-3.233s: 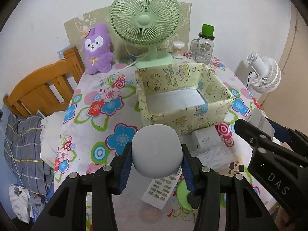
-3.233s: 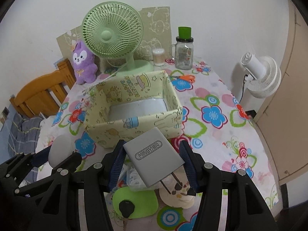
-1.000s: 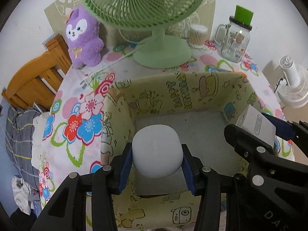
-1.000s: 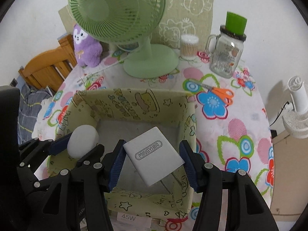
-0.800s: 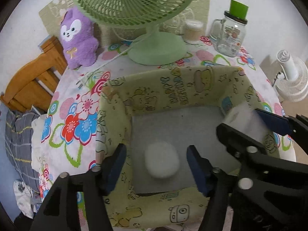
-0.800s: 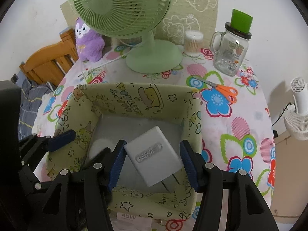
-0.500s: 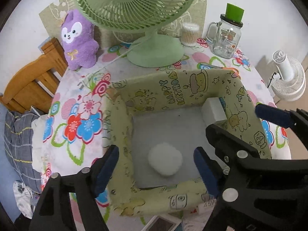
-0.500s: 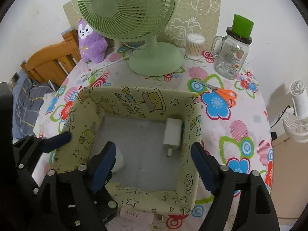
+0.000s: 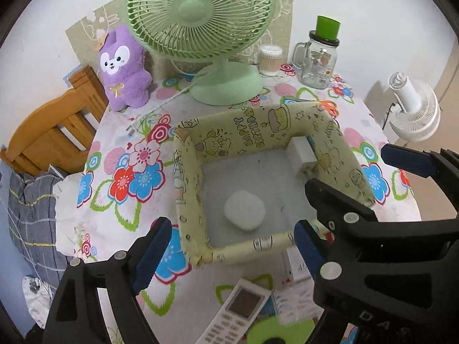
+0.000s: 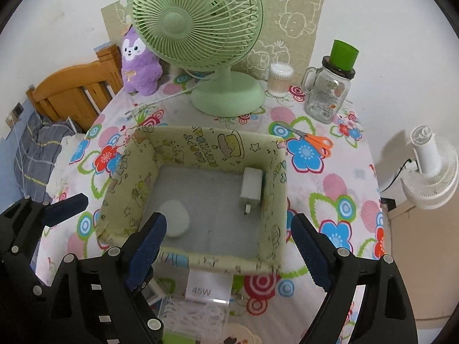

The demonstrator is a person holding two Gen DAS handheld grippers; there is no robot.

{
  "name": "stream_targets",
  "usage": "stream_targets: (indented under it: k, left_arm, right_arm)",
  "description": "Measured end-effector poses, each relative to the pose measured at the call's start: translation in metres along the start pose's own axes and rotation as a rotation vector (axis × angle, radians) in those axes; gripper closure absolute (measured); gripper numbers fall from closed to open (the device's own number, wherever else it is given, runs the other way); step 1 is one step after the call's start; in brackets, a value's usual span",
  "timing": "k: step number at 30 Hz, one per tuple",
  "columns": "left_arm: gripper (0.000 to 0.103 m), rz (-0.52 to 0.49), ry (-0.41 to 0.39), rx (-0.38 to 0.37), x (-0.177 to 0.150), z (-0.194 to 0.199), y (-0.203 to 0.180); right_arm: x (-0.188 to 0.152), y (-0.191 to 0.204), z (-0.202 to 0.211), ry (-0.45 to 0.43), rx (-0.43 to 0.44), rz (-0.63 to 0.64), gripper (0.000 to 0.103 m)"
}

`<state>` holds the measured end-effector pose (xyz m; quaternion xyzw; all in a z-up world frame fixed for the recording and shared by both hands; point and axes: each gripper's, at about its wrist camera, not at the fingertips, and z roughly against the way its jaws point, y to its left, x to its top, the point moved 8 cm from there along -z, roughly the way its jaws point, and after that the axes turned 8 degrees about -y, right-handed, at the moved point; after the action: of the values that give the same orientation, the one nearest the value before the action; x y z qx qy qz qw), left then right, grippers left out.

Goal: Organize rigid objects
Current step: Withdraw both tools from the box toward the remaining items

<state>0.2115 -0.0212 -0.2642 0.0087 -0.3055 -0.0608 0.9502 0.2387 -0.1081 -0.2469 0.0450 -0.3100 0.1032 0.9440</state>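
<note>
While both fingers gape empty | white case (image 9: 244, 210), charger (image 10: 252, 185) apparently flat in box (image 10: 200, 261), beyond fingertips

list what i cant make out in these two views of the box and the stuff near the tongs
- Remote, left wrist view: its lower end is cut off by the frame edge.
- Green object, left wrist view: blurred, mostly cut off below.
- 45W box, right wrist view: only that label reads.
- White charger, left wrist view: partly behind the box wall.

A floral-clothed table (image 10: 338, 183) carries a yellow fabric box (image 10: 200, 259), 1 green fan (image 10: 226, 97) and a purple plush (image 10: 140, 66). Scissors (image 10: 312, 140), a glass jar (image 10: 330, 91) and a remote (image 9: 235, 312) also lie on it.
</note>
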Motion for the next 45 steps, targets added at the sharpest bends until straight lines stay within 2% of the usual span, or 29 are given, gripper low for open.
stream_targets:
  k: [9,18,32,39,45]
  left_arm:
    - [0.012,-0.023,-0.021,-0.022,-0.018,0.027,-0.008]
    - [0.011,-0.031,-0.030,-0.043,-0.037,0.050,-0.011]
    - [0.011,-0.029,-0.056,-0.058,-0.062,0.074,-0.008]
    - [0.011,-0.018,-0.037,-0.062,-0.081,0.071,-0.011]
    - [0.011,0.002,-0.014,-0.042,-0.097,0.064,-0.015]
  right_arm:
    - [-0.018,0.003,0.035,-0.036,-0.037,0.020,0.013]
    - [-0.039,0.009,0.059,-0.035,-0.043,-0.010,0.013]
    - [-0.067,0.016,0.094,-0.092,-0.093,-0.061,0.013]
    - [-0.086,0.017,0.096,-0.079,-0.105,-0.062,0.013]
    - [-0.105,0.015,0.084,-0.040,-0.055,-0.097,0.013]
